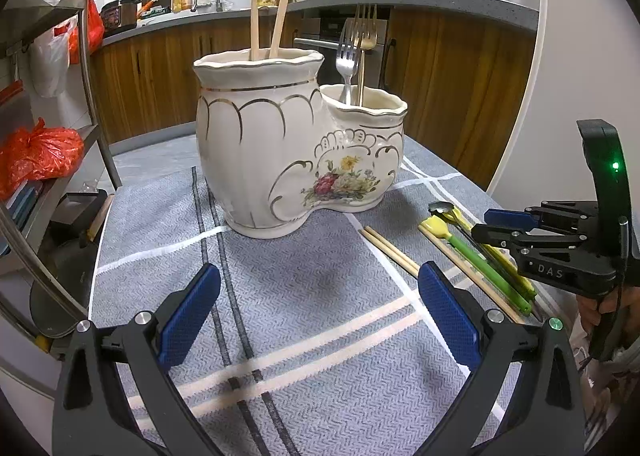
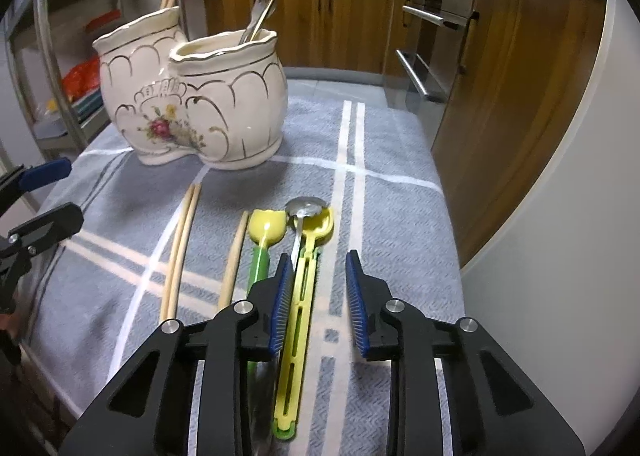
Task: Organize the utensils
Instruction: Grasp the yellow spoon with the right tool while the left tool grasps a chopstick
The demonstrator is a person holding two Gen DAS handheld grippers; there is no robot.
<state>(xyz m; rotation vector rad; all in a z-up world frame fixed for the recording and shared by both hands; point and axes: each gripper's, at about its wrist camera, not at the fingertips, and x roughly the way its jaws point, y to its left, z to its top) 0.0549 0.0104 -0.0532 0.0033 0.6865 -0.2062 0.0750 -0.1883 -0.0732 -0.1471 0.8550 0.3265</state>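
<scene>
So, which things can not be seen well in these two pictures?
- Lower ends of the forks and chopsticks: both views, hidden inside the ceramic holder.
- Near end of the green-handled spoon: right wrist view, covered by the right hand-held gripper.
- Metal spoon's handle: right wrist view, mostly under the yellow utensil.
- Whether the right hand-held gripper's pads touch the yellow utensil: unclear.

The left gripper (image 1: 318, 308) hangs tilted downward, jaws wide apart. The right gripper (image 2: 318, 288) also points downward, its jaws partly apart, gripping nothing.
</scene>
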